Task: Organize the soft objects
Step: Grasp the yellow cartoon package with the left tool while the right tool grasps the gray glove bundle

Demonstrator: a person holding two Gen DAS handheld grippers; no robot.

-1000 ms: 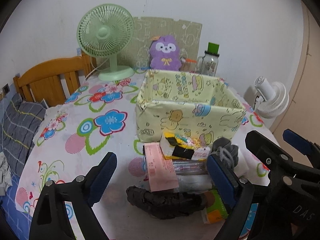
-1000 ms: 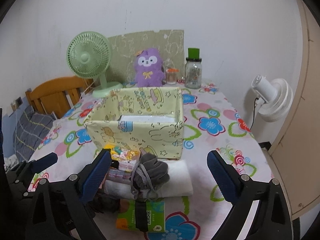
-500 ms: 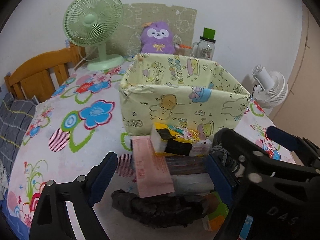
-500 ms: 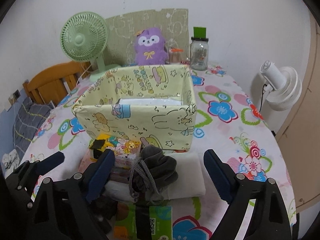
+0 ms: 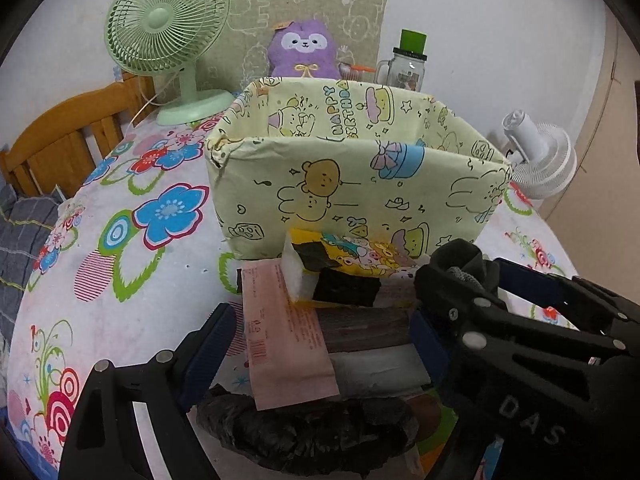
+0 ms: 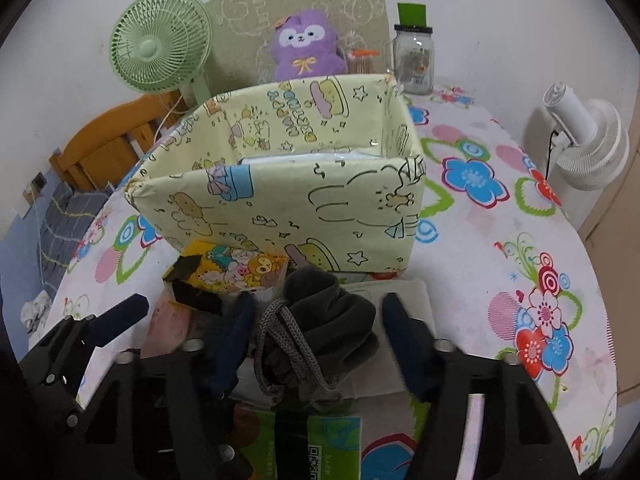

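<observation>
Two tools work one pile on the flowered bench: the right tool (image 6: 316, 344), jaws just closing around one gray glove (image 6: 324, 320), pads not yet pressing; the left tool (image 5: 320, 344) apart over one pink packet (image 5: 280, 332). One yellow box (image 6: 280, 208), two fans beyond.

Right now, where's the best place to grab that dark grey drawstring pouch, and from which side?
Probably across the bunched fabric body of the dark grey drawstring pouch, coming from above. It sits on top of the pile, and the right tool, which has just been closing, already straddles it. Avoid the loose cord; it would likely dangle and slip.
</observation>
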